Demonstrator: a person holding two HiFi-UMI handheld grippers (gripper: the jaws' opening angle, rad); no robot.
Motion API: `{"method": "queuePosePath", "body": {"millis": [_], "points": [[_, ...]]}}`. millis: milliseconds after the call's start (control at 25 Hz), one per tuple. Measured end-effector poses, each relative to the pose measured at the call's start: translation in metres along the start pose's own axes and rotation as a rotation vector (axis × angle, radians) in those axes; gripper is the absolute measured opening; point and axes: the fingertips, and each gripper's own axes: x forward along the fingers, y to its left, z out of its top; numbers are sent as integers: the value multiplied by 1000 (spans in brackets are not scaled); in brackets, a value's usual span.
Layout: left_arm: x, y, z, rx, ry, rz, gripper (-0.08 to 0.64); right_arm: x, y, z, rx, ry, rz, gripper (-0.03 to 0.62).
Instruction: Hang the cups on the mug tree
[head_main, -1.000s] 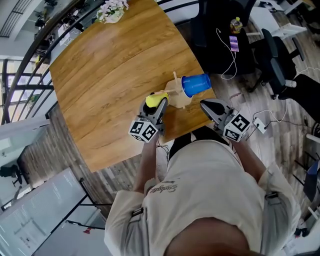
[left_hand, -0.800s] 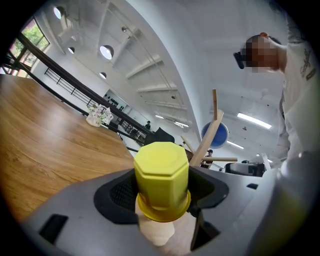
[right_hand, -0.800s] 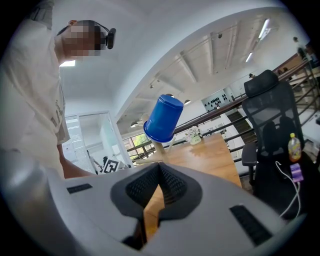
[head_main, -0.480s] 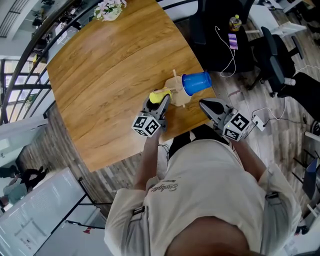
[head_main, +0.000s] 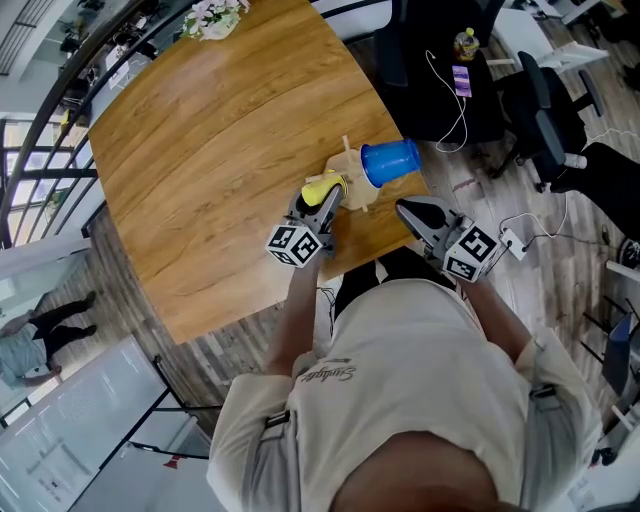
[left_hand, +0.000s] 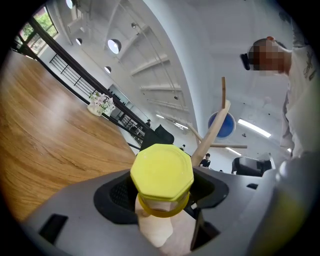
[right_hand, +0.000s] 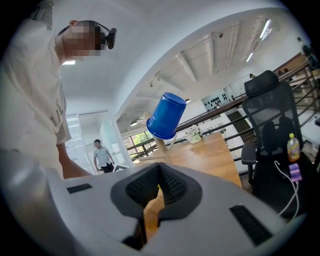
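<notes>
The left gripper (head_main: 315, 212) is clamping its jaws on the yellow cup (left_hand: 161, 175), while the right gripper (right_hand: 157, 192) is waiting at the table's near edge with its jaws pressed together on nothing. The main risk is probably in how the cup is meeting the mug tree (left_hand: 212, 132). If the handle is not lining up with a free peg, the cup could be pushing against the slim wooden stem instead of sliding on. That could tip the light stand, which is sitting close to the edge of the table (head_main: 220, 150), and shake loose the blue cup (head_main: 390, 164) hanging upside down on a peg at the tree's right side. Letting go too early could also send the yellow cup onto the table or the floor. The yellow cup is showing a faceted, many-sided end toward the left gripper view, bright and matte, with a darker yellow rim behind it. It is being held low beside the tree's left side. A pale wooden part is showing just under it, though contact cannot be judged.
</notes>
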Motion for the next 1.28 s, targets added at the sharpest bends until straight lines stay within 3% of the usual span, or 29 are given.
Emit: {"method": "queuePosePath", "body": {"millis": [600, 960, 1280], "points": [[3, -2, -9, -66, -20, -50, 301, 1, 10, -3, -8, 14, 24, -5], [-19, -1, -34, -75, 23, -19, 301, 1, 11, -4, -11, 16, 39, -5], [-48, -20, -25, -40, -4, -21, 297, 10, 21, 2, -51, 10, 87, -5]]}}
